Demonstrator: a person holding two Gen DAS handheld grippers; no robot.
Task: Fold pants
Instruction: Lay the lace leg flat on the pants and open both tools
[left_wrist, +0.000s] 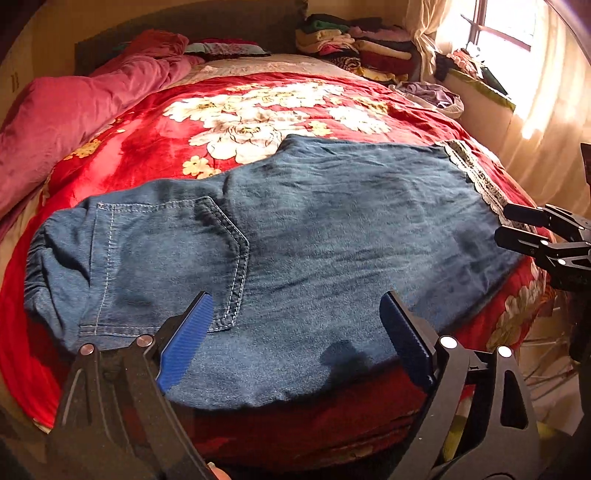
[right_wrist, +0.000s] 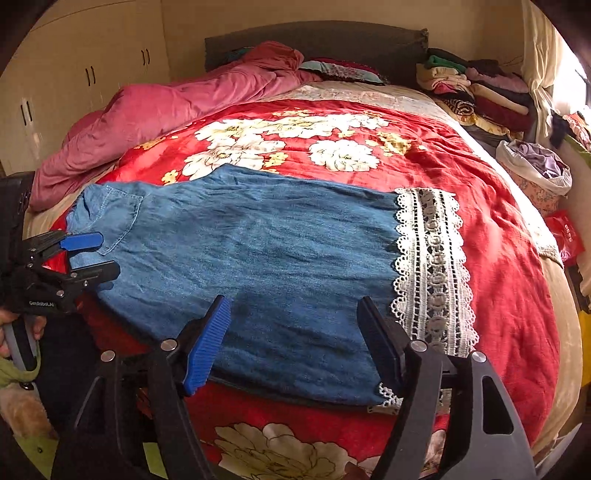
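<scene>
Pants (left_wrist: 303, 236) flat on blanket (left_wrist: 147, 147)

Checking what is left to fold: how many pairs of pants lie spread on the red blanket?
1: the denim pants lie flat across the near end of the red blanket. The clothes pile at the far corner may hide more.

A bed (right_wrist: 498, 236) under a red flowered blanket (right_wrist: 332, 122) fills the room. A dark headboard (right_wrist: 314, 40) stands behind; cream wardrobe doors (right_wrist: 85, 66) line one wall. Sunlight pours through a curtained window (left_wrist: 506, 26).
</scene>
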